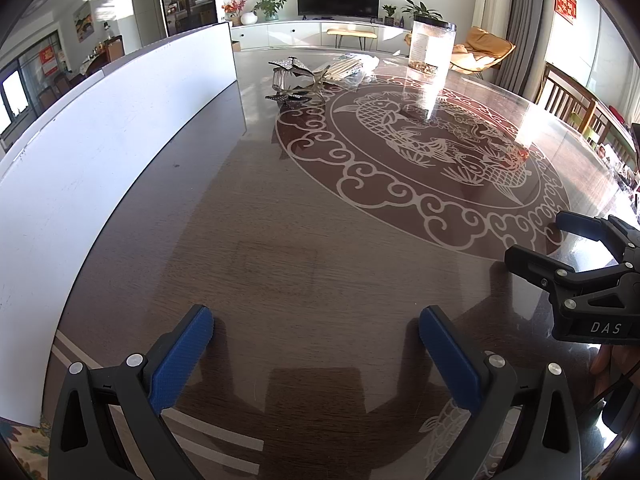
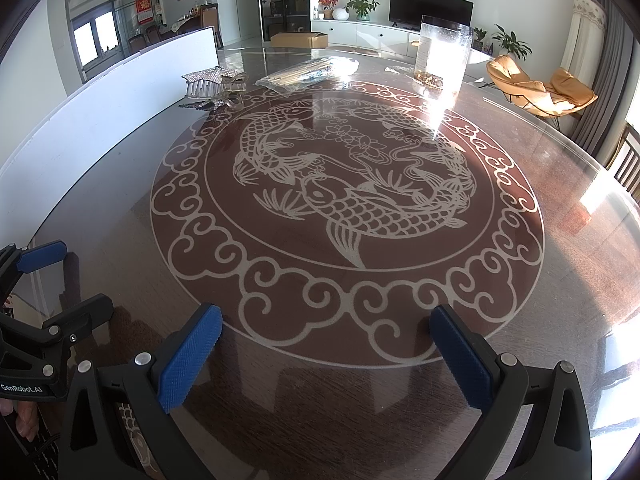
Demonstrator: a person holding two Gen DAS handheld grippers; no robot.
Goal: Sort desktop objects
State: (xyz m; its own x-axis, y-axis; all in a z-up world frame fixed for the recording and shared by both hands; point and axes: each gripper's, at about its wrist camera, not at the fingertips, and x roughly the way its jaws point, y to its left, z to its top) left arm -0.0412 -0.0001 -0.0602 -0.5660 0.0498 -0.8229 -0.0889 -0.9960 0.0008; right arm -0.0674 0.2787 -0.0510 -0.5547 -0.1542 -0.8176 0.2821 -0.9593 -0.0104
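Note:
Two rhinestone hair claw clips [image 1: 294, 74] [image 2: 214, 82] lie at the far left of the glass-topped table [image 1: 280, 240] [image 2: 400, 360]. A clear plastic bag of chopsticks [image 1: 352, 68] [image 2: 312, 72] lies just right of them. A tall clear jar [image 1: 432, 46] [image 2: 442, 54] with a little food at its bottom stands further right. My left gripper [image 1: 316, 320] is open and empty over the near table; it also shows in the right wrist view [image 2: 74, 276]. My right gripper [image 2: 326, 320] is open and empty; it also shows in the left wrist view [image 1: 532, 236].
A long white board [image 1: 100, 152] [image 2: 100, 100] stands upright along the table's left side. A round fish pattern [image 2: 348, 184] marks the table's middle. Wooden chairs [image 1: 576, 100] stand at the right edge. A cardboard box [image 2: 298, 39] sits beyond the far edge.

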